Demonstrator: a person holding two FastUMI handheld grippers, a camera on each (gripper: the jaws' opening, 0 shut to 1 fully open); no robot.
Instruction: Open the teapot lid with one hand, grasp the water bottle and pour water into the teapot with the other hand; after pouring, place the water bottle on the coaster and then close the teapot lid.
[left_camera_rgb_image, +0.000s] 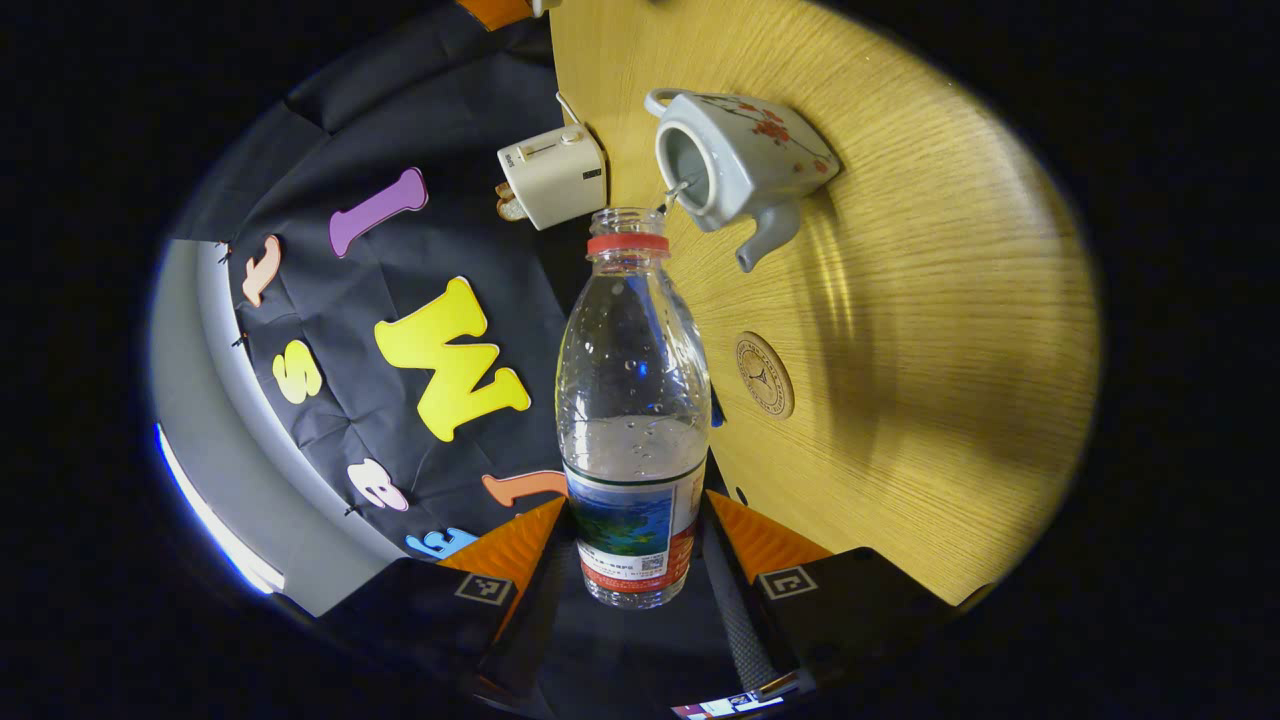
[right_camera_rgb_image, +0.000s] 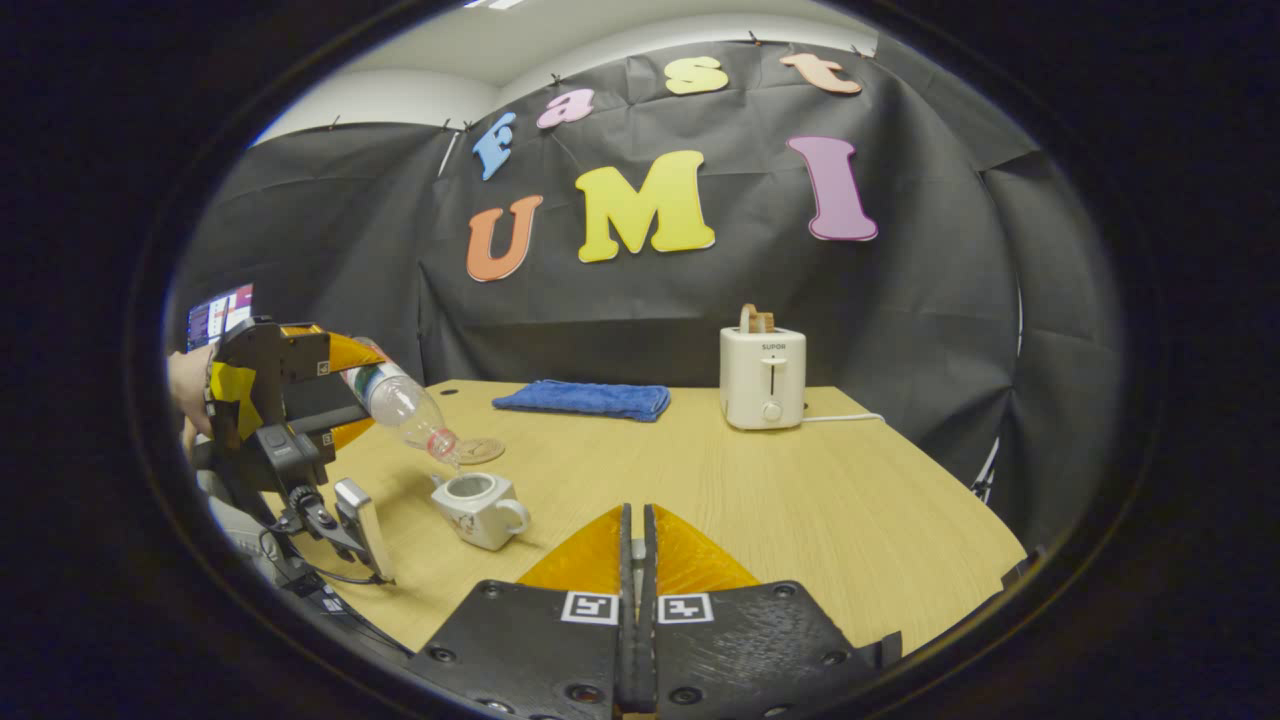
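Note:
The clear water bottle (left_camera_rgb_image: 632, 400), with a red neck ring, no cap and partly full, is held at its labelled lower part by my left gripper (left_camera_rgb_image: 632, 535), both fingers pressing on it. It is tilted, mouth just above the open white flowered teapot (left_camera_rgb_image: 740, 150), and a thin stream runs into the opening. In the right gripper view the bottle (right_camera_rgb_image: 400, 400) slants down toward the teapot (right_camera_rgb_image: 480, 510) at the table's left. The round coaster (left_camera_rgb_image: 765, 375) lies bare beside the teapot. My right gripper (right_camera_rgb_image: 634, 525) is shut, a pale sliver of the teapot lid between its fingers.
A white toaster (right_camera_rgb_image: 762, 378) with its cord stands at the back of the wooden table (right_camera_rgb_image: 800, 500). A folded blue towel (right_camera_rgb_image: 585, 398) lies at the back, left of the toaster. A hand (right_camera_rgb_image: 188, 385) holds the left gripper (right_camera_rgb_image: 290, 400) at the table's left edge.

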